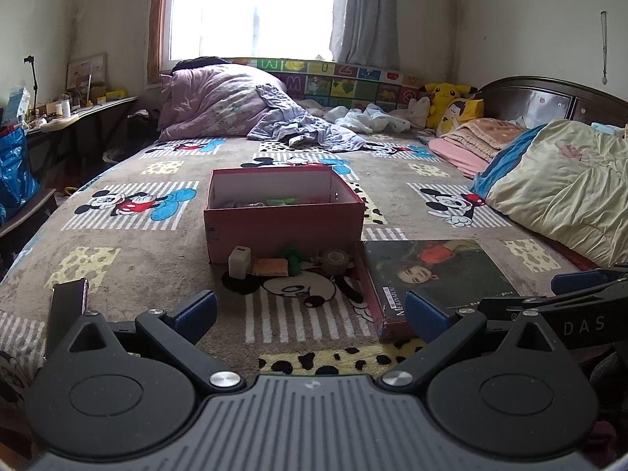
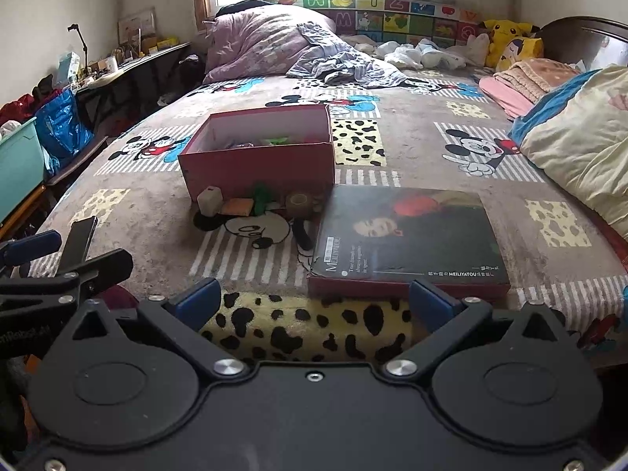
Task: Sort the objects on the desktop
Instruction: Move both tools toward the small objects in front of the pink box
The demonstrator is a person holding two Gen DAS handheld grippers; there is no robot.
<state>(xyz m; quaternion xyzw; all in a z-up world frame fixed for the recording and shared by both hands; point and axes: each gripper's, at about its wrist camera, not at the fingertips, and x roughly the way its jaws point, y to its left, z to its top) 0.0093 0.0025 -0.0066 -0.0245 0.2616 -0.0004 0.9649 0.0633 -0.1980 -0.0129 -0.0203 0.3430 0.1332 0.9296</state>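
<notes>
- Holding both tools low over the near edge of the bed (image 2: 412,149), nothing gripped.
- My left gripper (image 1: 310,316): jaws spread wide, only bedspread between the blue pads (image 1: 198,308). Its right pad sits in front of the lid's near corner in the view; contact I can't tell.
- My right gripper (image 2: 314,300): also fully spread, empty, hovering over the leopard-print patch just short of the box lid (image 2: 408,235).
- Red box (image 1: 284,216) sits open mid-bed, some small items already inside; too dim to identify beyond green and red bits.
- Still loose, in a row touching or just beside the box's near wall: pale square container (image 1: 239,261), orange packet (image 1: 271,267), green object (image 1: 292,259), roll of tape (image 1: 333,261).
- Box lid lies flat to the right of that row, printed side up, with a portrait and "MEILIYATOU" lettering.
- Dark phone (image 2: 80,241) lies flat on the left, apart from the row, near my left tool.
- Folded quilt (image 1: 565,180) on the right, purple pillow (image 1: 219,98) and yellow plush (image 1: 447,98) at the far end, well away from the work area.
</notes>
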